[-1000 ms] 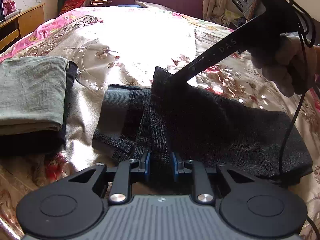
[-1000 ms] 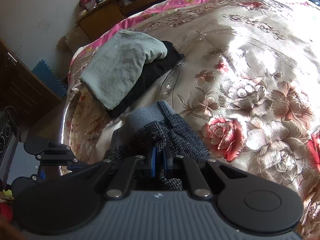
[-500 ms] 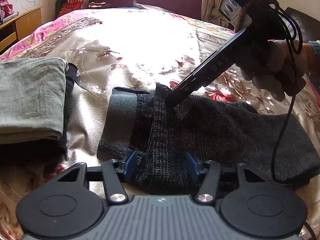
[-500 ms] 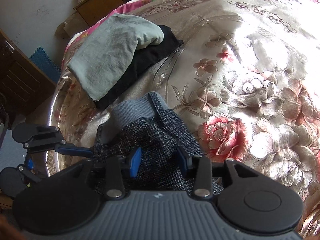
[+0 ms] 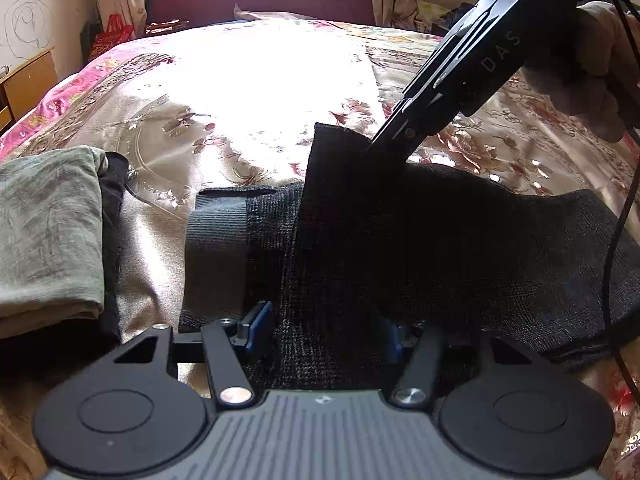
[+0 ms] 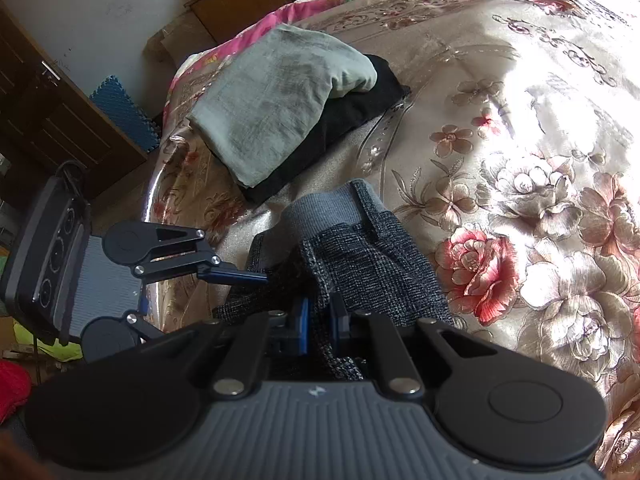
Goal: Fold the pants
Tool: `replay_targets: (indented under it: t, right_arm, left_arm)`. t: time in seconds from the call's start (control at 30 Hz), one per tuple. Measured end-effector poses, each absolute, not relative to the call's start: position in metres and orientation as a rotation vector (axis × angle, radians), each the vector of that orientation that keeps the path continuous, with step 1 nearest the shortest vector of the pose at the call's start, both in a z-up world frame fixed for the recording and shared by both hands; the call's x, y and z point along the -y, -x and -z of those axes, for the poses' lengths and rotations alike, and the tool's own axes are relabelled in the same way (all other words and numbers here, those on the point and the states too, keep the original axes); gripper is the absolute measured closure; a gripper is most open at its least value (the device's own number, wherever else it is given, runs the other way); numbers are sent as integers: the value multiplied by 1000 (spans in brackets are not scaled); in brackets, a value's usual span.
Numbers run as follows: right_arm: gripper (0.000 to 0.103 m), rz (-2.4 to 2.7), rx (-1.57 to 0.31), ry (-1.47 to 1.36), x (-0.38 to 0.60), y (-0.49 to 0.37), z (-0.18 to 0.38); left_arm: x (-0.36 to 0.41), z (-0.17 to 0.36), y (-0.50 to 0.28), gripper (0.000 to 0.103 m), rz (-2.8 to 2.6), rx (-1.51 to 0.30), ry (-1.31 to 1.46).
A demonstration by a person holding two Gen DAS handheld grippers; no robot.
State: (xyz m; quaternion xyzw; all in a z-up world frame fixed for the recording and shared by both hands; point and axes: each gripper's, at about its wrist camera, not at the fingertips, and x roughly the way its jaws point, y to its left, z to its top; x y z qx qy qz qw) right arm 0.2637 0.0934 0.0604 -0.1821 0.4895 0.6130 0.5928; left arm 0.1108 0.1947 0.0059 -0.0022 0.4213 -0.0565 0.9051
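Note:
Dark grey checked pants (image 5: 400, 248) lie folded on the bed, their ribbed waistband (image 5: 216, 248) at the left. My left gripper (image 5: 324, 334) is open, its blue pads astride the near fold of the pants. My right gripper (image 6: 318, 322) is shut on a raised fold of the pants (image 6: 360, 264) at the far edge. In the left wrist view the right gripper (image 5: 384, 148) lifts that corner into a peak. In the right wrist view the open left gripper (image 6: 240, 280) shows at the left.
A folded grey-green garment (image 5: 44, 232) lies on a black one (image 5: 112, 240) at the left of the pants; both show in the right wrist view (image 6: 280, 104). The floral bedspread (image 5: 260, 80) stretches beyond. A wooden cabinet (image 6: 60, 120) stands off the bed's edge.
My left gripper let go of the pants and opened wide. My right gripper opened half a second ago and has shut again on a fold, lifting the far corner.

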Motion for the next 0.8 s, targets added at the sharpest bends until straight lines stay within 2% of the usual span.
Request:
replay_targets:
  t: [0.13, 0.17, 0.2, 0.3, 0.37, 0.47, 0.57, 0.6, 0.77, 0.8]
  right_arm:
    - [92, -1442, -1127, 412, -93, -260, -69]
    - [95, -1450, -1125, 408, -92, -259, -72]
    - [96, -1448, -1118, 407, -92, -259, -74]
    - [99, -1437, -1116, 368, -92, -265, -79]
    - [99, -1426, -1115, 385, -95, -267, -77]
    - [93, -1412, -1179, 420, -100, -270, -64]
    - [92, -1354, -1182, 461, -101, -277, -50]
    - [89, -1340, -1186, 457, -99, -280, -47]
    - [74, -1326, -1190, 514, -100, -283, -32]
    - [74, -1328, -1182, 521, -99, -283, -31]
  left_arm:
    - [-197, -4, -118, 36, 153, -871, 11]
    - [-199, -5, -117, 48, 152, -867, 25]
    - [-203, -6, -116, 54, 158, -861, 45]
    - [-212, -12, -114, 65, 158, -843, 96]
    - [-214, -13, -114, 67, 153, -844, 90]
    - [-210, -9, -114, 65, 154, -860, 39]
    - [-211, -6, -112, 56, 153, -877, 44]
    - [-212, -5, -112, 48, 156, -882, 50]
    - [-208, 0, -110, 39, 180, -891, 32]
    - [-207, 1, -111, 36, 184, -893, 29]
